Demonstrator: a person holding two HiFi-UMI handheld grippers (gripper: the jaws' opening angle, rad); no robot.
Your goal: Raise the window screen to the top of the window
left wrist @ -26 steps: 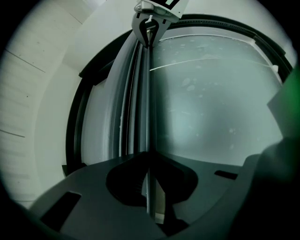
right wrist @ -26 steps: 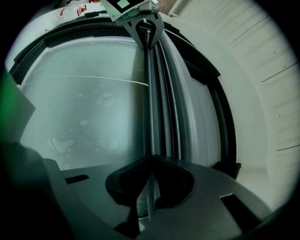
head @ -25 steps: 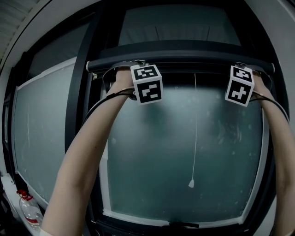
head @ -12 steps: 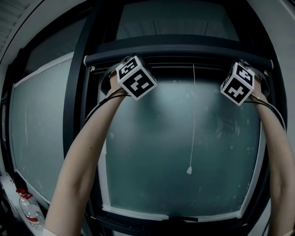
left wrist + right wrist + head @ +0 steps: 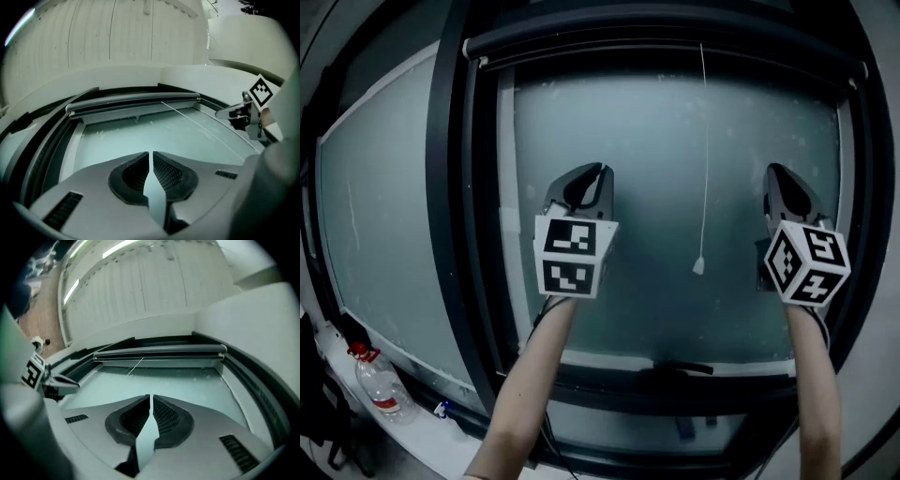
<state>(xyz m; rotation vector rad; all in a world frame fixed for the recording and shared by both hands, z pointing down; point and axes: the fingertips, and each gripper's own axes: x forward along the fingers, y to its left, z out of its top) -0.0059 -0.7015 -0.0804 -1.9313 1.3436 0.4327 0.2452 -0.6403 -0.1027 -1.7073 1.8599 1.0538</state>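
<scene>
My left claw (image 5: 600, 171) and right claw (image 5: 775, 171), jaws just closing to a narrow empty slit, point up at the window screen bar (image 5: 675, 39), lying left-to-right along the window top, far above, equally near both.

Right gripper (image 5: 151, 397), grey plastic claw: jaws had just been closing and stood a slit apart, nothing between. Ahead of claw lay a frosted glass pane (image 5: 192, 383). Beyond it sat a dark rolled window screen (image 5: 159, 351) with a thin white cord (image 5: 135, 366).

White ledge (image 5: 412, 427) (lower left, head view) bears a clear red-capped plastic bottle (image 5: 377, 386) and a small blue object (image 5: 441, 410).
</scene>
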